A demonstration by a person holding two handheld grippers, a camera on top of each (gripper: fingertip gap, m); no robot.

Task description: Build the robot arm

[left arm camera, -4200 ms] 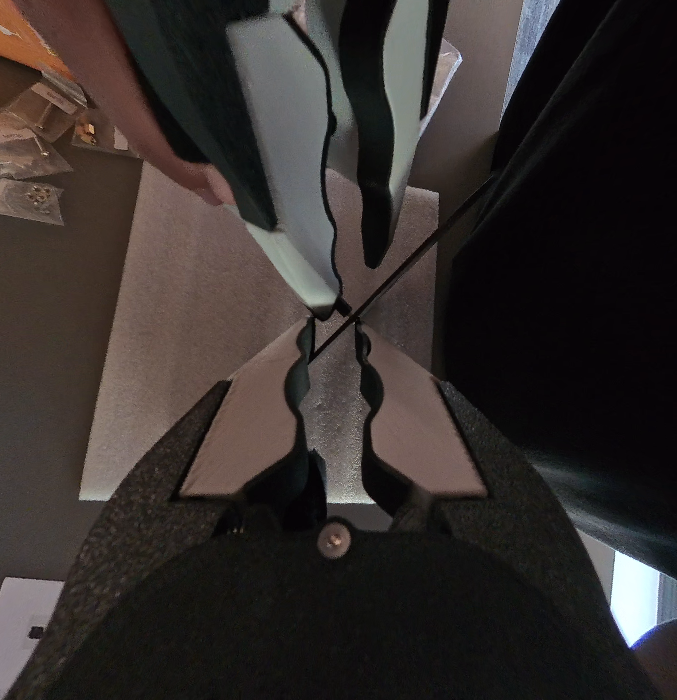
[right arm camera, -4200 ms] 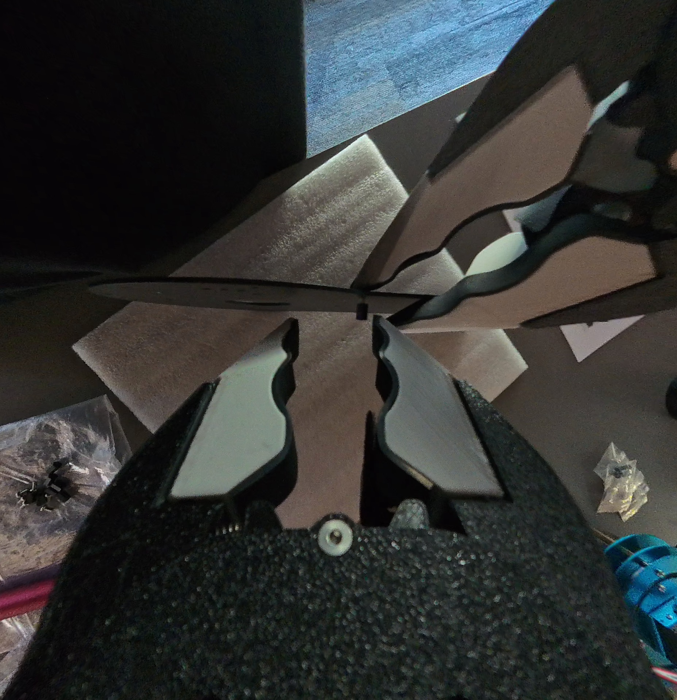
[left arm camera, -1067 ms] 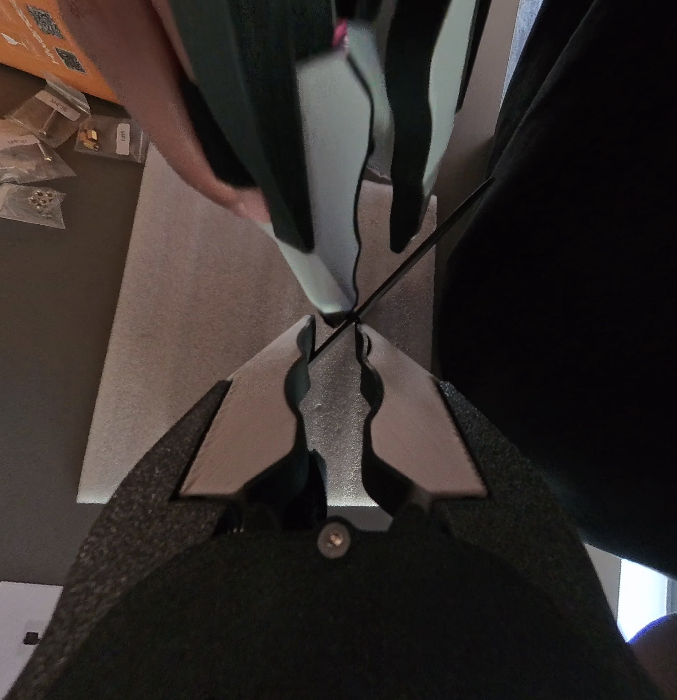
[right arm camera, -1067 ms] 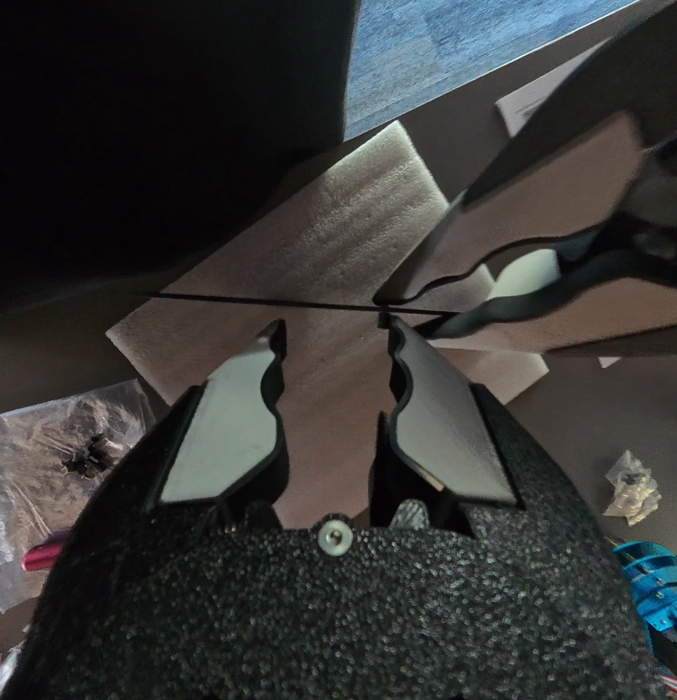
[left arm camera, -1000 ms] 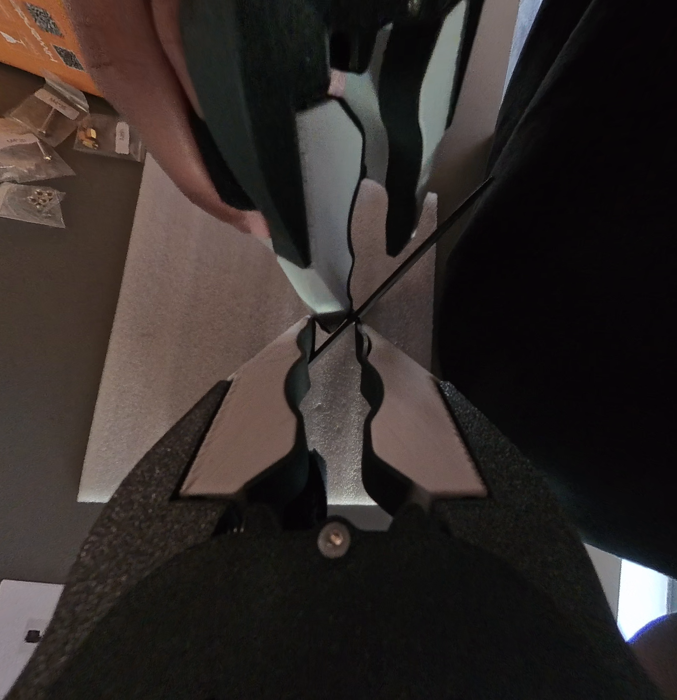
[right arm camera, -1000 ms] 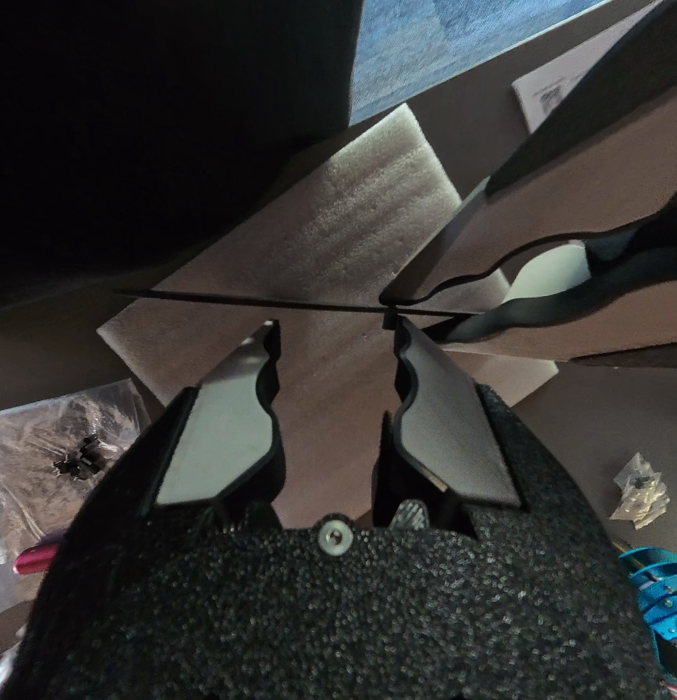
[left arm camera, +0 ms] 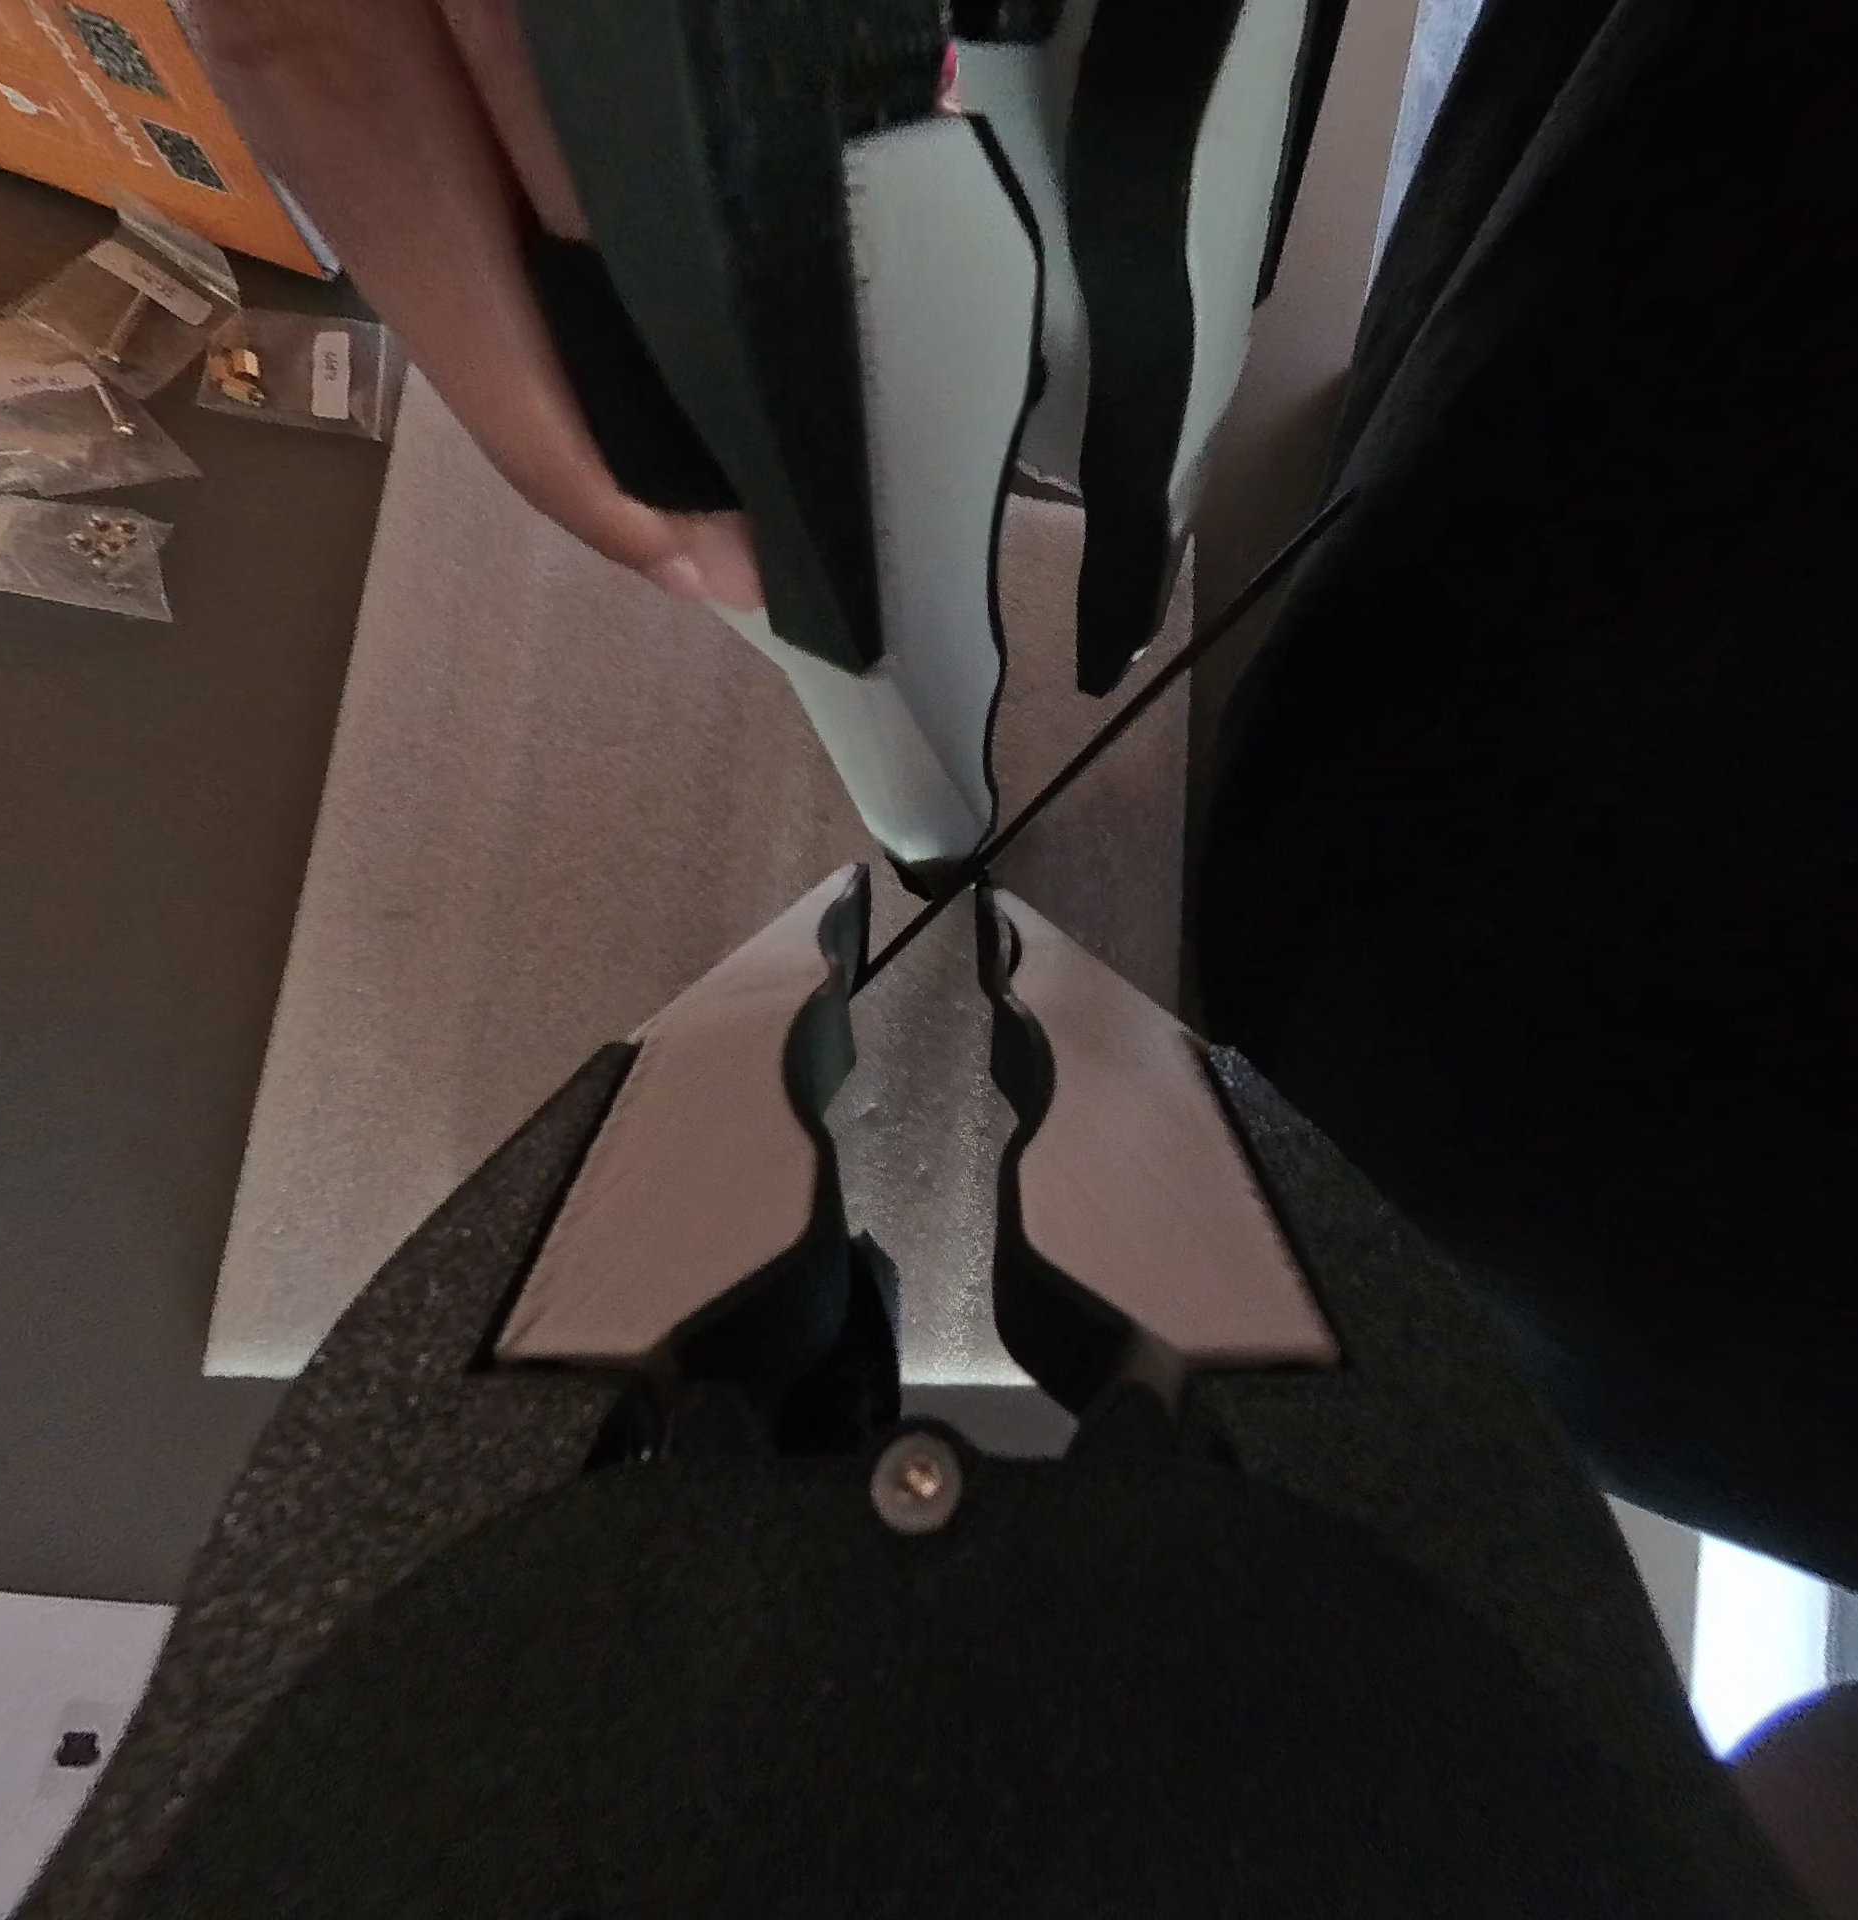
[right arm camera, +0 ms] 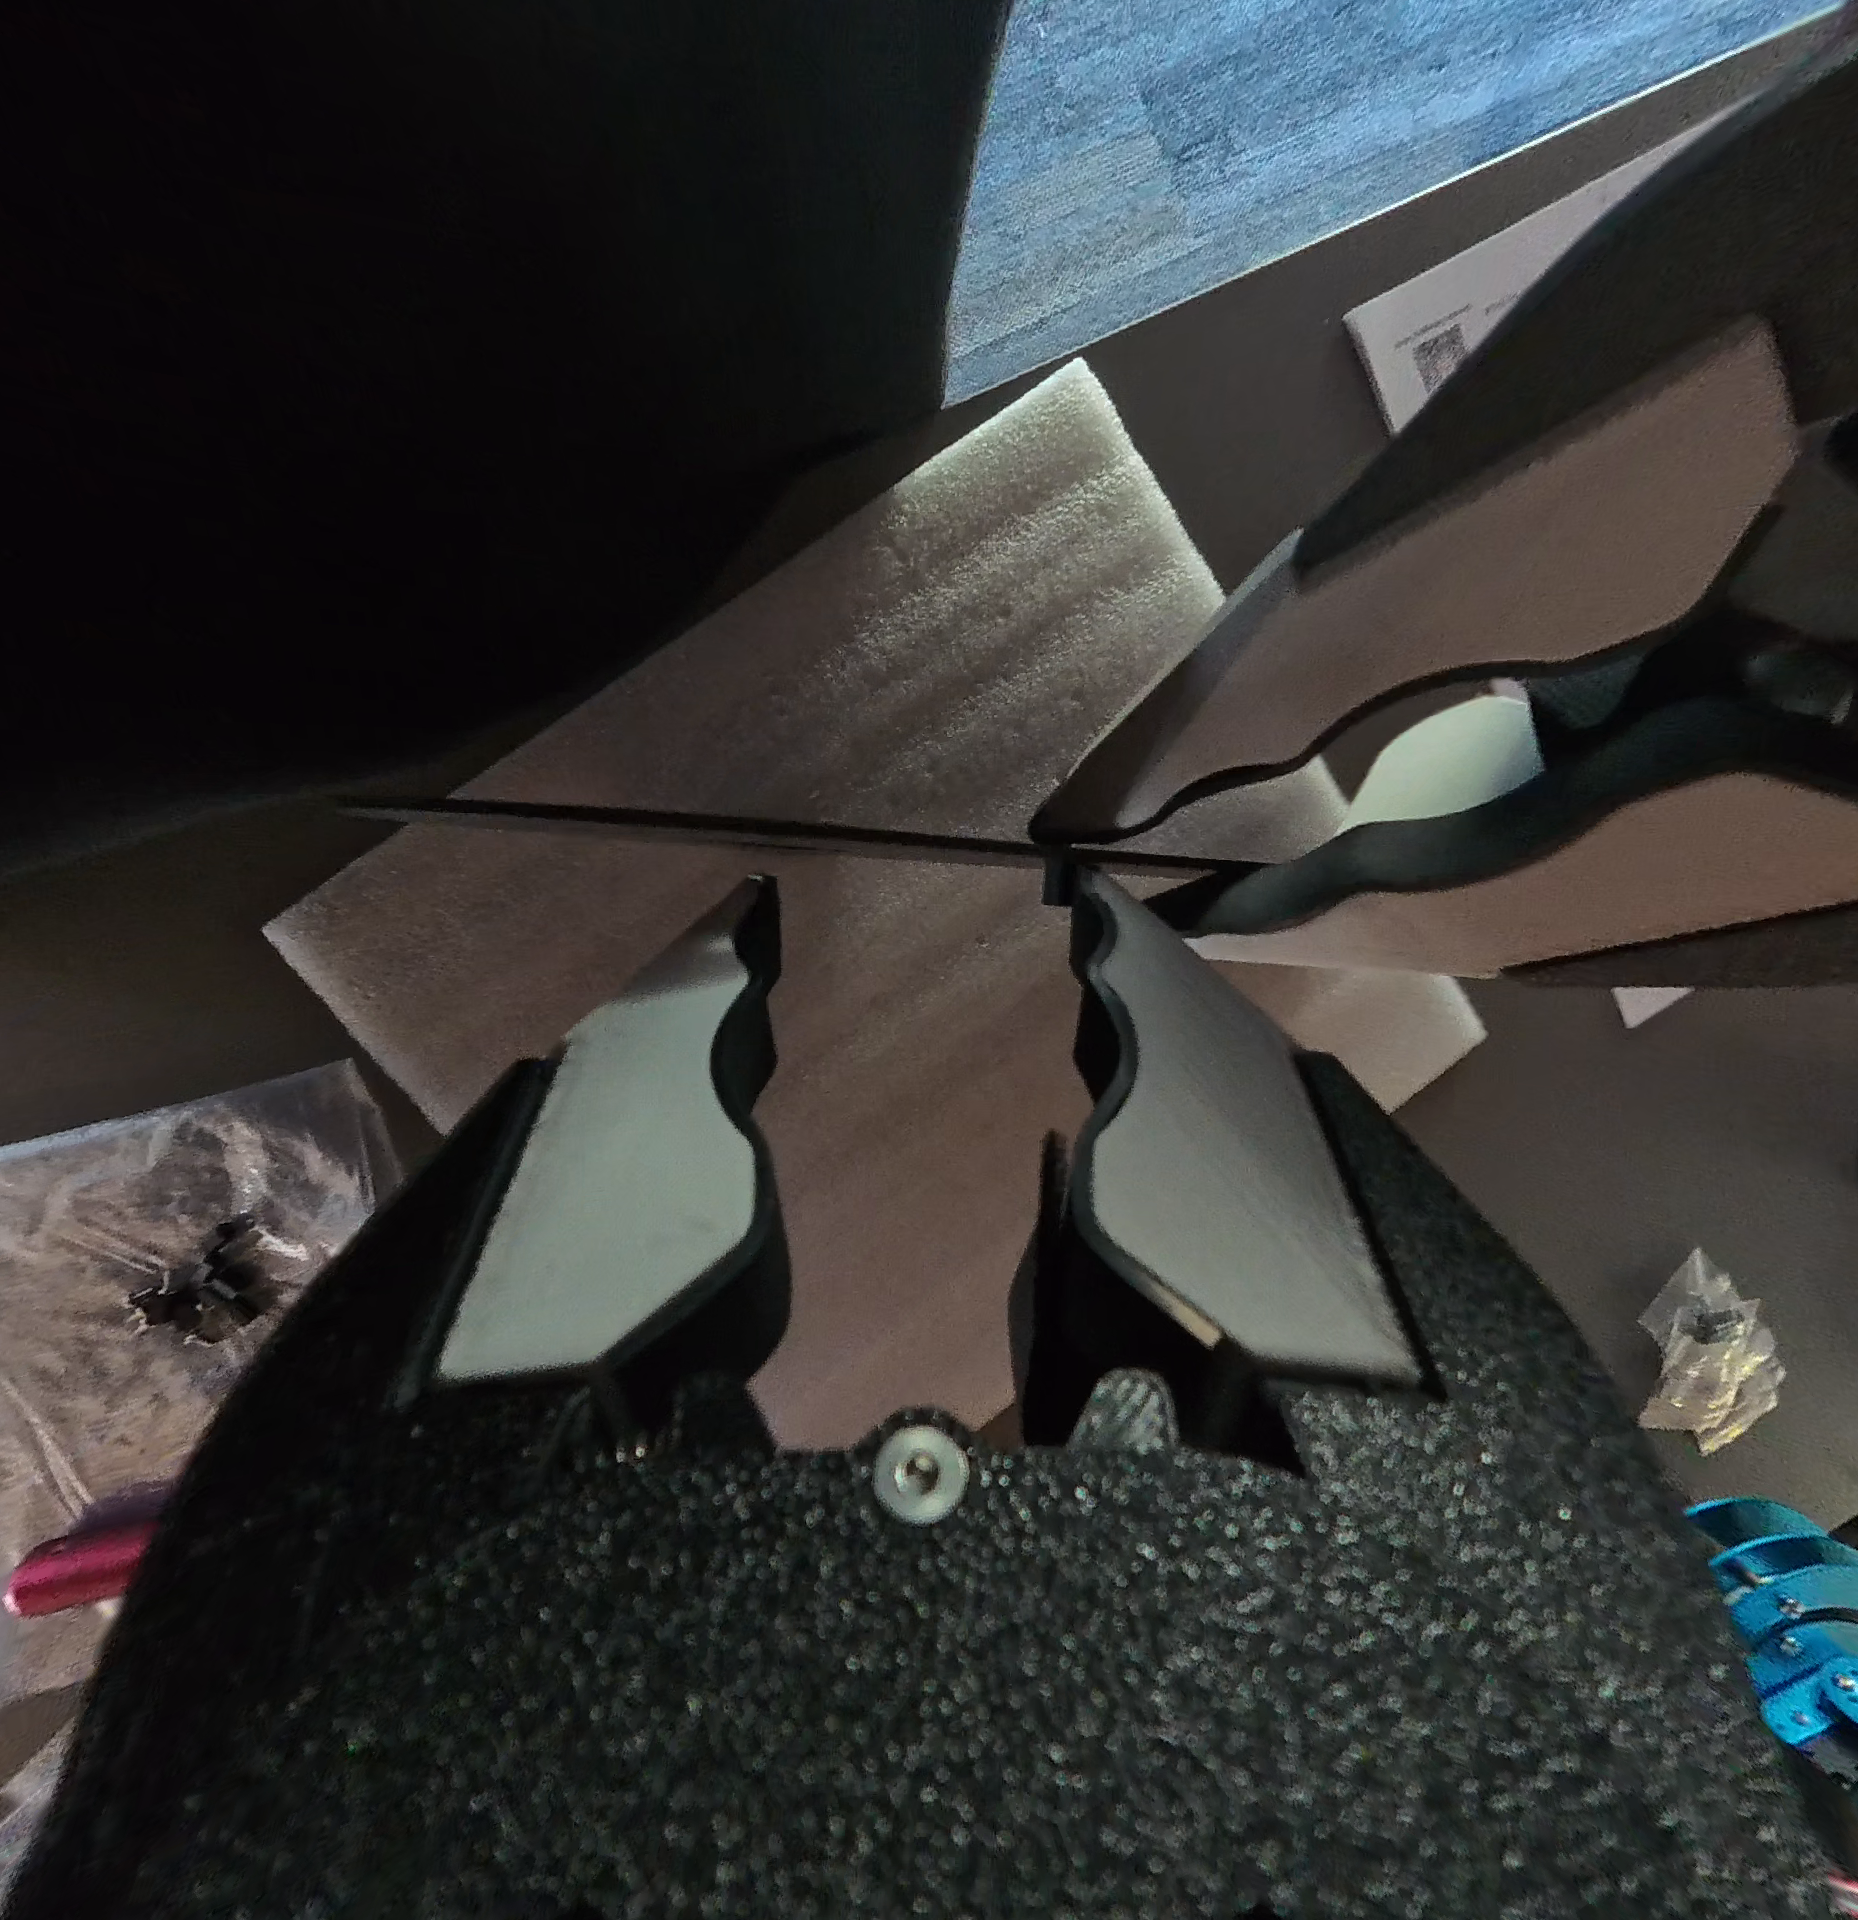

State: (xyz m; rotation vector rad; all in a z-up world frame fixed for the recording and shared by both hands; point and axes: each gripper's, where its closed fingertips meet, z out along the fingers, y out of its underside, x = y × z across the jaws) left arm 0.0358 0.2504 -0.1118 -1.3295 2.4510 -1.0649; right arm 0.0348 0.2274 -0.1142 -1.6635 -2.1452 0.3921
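Note:
My left gripper (left arm camera: 920, 894) is shut on a thin black plate (left arm camera: 1164, 686), seen edge-on as a diagonal line, and holds it above a grey foam pad (left arm camera: 489, 935). In the right wrist view the plate (right arm camera: 644, 821) runs level, pinched at its right end by the left gripper (right arm camera: 1101, 862). A small black piece (right arm camera: 1055, 883) hangs under the plate there. My right gripper (right arm camera: 920, 894) is open and empty, and its right fingertip (right arm camera: 1091, 914) touches that piece. The right gripper also shows from above in the left wrist view (left arm camera: 1018, 758), held by a hand (left arm camera: 489, 312).
Clear bags of small parts (left arm camera: 73, 540) and an orange box (left arm camera: 94, 104) lie on the dark table to the left. A bag of black parts (right arm camera: 125, 1299), a small bag (right arm camera: 1714, 1361), a blue metal part (right arm camera: 1818, 1642) and a person's dark clothing (right arm camera: 437, 364) are close.
Since 4.2 s ago my right gripper has opened wider and shifted so that its right fingertip meets the small piece. Over the last second it moved only slightly. The left gripper holds still.

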